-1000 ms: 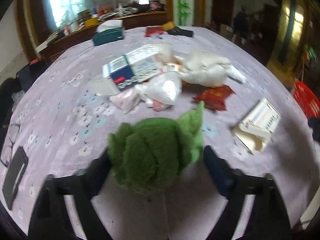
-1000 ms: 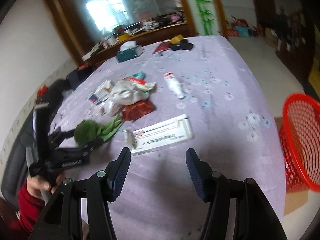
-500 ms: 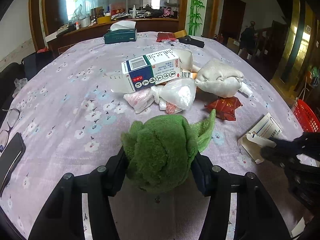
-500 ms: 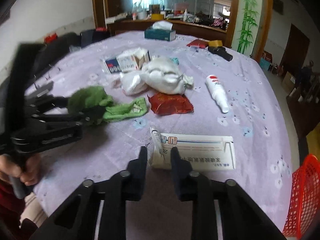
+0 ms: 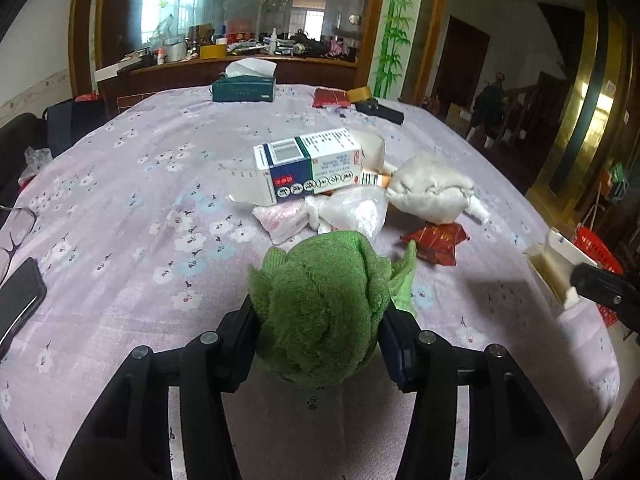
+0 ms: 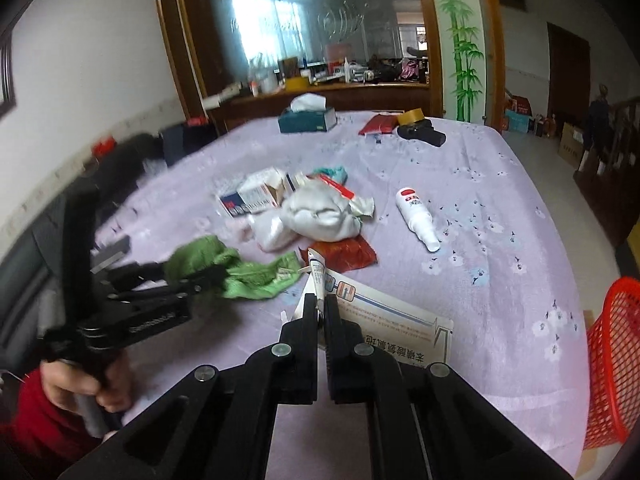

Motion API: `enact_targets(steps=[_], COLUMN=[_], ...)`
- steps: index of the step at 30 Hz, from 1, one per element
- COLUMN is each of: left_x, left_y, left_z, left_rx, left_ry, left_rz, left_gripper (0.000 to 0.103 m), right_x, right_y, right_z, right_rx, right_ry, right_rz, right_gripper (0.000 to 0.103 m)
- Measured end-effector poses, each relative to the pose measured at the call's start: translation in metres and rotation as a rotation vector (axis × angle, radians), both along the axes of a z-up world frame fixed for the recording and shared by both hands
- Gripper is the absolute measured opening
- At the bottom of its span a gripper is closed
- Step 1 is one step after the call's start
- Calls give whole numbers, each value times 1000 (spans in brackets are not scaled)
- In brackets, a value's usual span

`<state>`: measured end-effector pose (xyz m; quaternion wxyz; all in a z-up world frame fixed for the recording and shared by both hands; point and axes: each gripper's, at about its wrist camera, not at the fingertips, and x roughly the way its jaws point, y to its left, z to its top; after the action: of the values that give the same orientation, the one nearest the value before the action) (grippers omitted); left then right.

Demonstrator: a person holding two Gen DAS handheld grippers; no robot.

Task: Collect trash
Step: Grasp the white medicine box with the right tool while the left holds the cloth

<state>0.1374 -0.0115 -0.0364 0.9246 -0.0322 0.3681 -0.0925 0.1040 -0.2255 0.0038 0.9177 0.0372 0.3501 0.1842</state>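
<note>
- While lying flat on the lilac tabletop (image 6: 500, 216), the long white carton (image 6: 394, 330) is running its long axis from the near tongs toward the red basket (image 6: 612, 364).
- Right tongs (image 6: 321, 322): closing narrowly, pinching the carton's upturned end flap.
- Left tongs (image 5: 320, 344): gripping a bundled green cloth (image 5: 320, 308) above the tabletop.
- Remaining litter: a white spray bottle (image 6: 416, 218) is lying nozzle toward the camera; a red wrapper (image 6: 346, 254) is sitting just beyond the carton.

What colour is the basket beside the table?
Red mesh basket, clearest in the right wrist view.
</note>
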Motion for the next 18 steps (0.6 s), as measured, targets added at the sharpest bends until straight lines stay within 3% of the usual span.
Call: enact_targets(steps=[11,18], left_x=[-24,-39], left_y=[1,-11], left_z=[27,43], left_rx=[-64,-51], left_ry=[-32,-60], left_rz=[5,-26], left_gripper=[51,51], right_x=[-18,-28], right_y=[-20,-26], right_z=[17,22], right_rx=[112,134], right_ry=[-11,-26], right_rz=[-1,-7], right_gripper=[4,4])
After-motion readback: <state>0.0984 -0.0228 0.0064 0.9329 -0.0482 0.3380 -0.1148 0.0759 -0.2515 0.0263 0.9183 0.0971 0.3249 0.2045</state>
